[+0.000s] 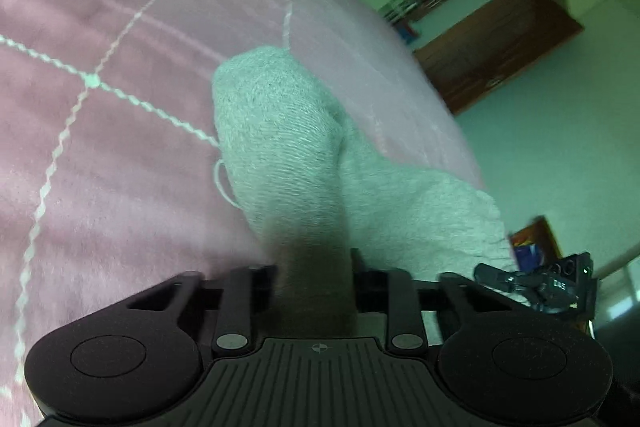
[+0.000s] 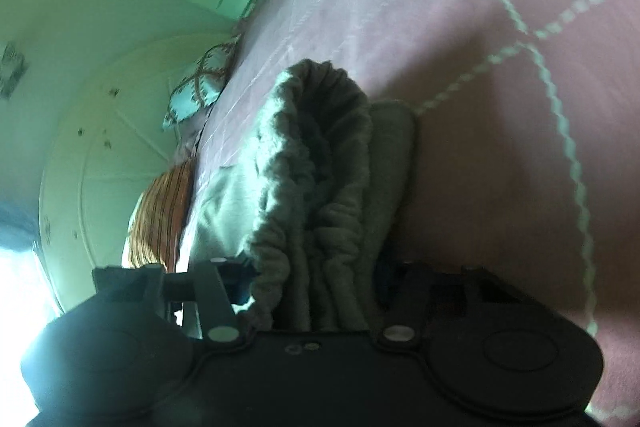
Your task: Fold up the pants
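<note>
Light grey knit pants (image 1: 280, 131) lie bunched on a pink quilted bedspread (image 1: 100, 147) near its edge. In the left wrist view a fold of the pants runs straight into my left gripper (image 1: 314, 267), which is shut on it; the cloth hides the fingertips. The right gripper (image 1: 536, 279) shows at the lower right of that view, at the far end of the cloth. In the right wrist view the gathered elastic waistband (image 2: 320, 155) fills the gap of my right gripper (image 2: 316, 279), whose jaws are shut on it.
The bedspread (image 2: 480, 107) has white stitched lines and drops off to a pale floor (image 1: 560, 147). A brown wooden cabinet (image 1: 492, 47) and shelves stand beyond. A patterned cushion (image 2: 196, 91) and a striped orange cloth (image 2: 164, 215) lie beside the bed.
</note>
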Tool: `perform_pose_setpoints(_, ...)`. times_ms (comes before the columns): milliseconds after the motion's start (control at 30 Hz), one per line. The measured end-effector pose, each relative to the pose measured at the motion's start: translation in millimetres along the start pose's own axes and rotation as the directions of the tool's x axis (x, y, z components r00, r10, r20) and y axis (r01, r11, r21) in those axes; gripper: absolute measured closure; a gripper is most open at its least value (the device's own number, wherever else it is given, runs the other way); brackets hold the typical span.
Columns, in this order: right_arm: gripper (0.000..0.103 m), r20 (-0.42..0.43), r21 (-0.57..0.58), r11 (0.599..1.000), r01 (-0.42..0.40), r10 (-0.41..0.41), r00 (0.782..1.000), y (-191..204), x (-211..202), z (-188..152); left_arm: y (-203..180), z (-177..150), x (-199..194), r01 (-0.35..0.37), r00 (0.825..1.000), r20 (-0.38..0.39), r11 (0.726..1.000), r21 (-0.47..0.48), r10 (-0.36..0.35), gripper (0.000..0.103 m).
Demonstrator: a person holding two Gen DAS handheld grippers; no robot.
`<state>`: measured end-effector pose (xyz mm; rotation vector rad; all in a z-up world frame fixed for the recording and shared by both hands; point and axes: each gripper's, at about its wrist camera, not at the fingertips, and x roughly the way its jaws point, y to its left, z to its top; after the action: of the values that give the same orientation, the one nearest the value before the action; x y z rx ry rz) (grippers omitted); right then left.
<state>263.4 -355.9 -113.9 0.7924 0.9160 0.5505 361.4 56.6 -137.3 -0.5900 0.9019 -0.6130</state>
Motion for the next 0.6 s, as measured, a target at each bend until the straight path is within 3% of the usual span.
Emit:
perform_pose_setpoints(133, 0.062, 0.012, -0.058, 0.998, -0.021, 0.022, 1.000, 28, -16, 0, -19, 1, -15, 0.041, 0.997, 0.058, 0.999, 0.021, -0.042, 0.078)
perform_pose_setpoints(267, 0.062, 0.006, -0.123, 0.991, -0.042, 0.043, 0.999, 58, -26, 10, -35, 16, -34, 0.031, 0.995, 0.095, 0.998, 0.063, -0.037, 0.078)
perform_pose_setpoints(433, 0.062, -0.001, -0.179, 0.981, -0.075, 0.077, 0.997, 91, -15, 43, -31, 55, -62, 0.028, 0.985, 0.165, 0.996, 0.080, -0.041, 0.078)
perform_pose_setpoints(600, 0.062, -0.005, -0.214, 0.970, -0.113, 0.114, 0.993, 114, 27, 94, -10, 112, -70, -0.021, 0.976, 0.220, 0.996, 0.088, 0.001, 0.078)
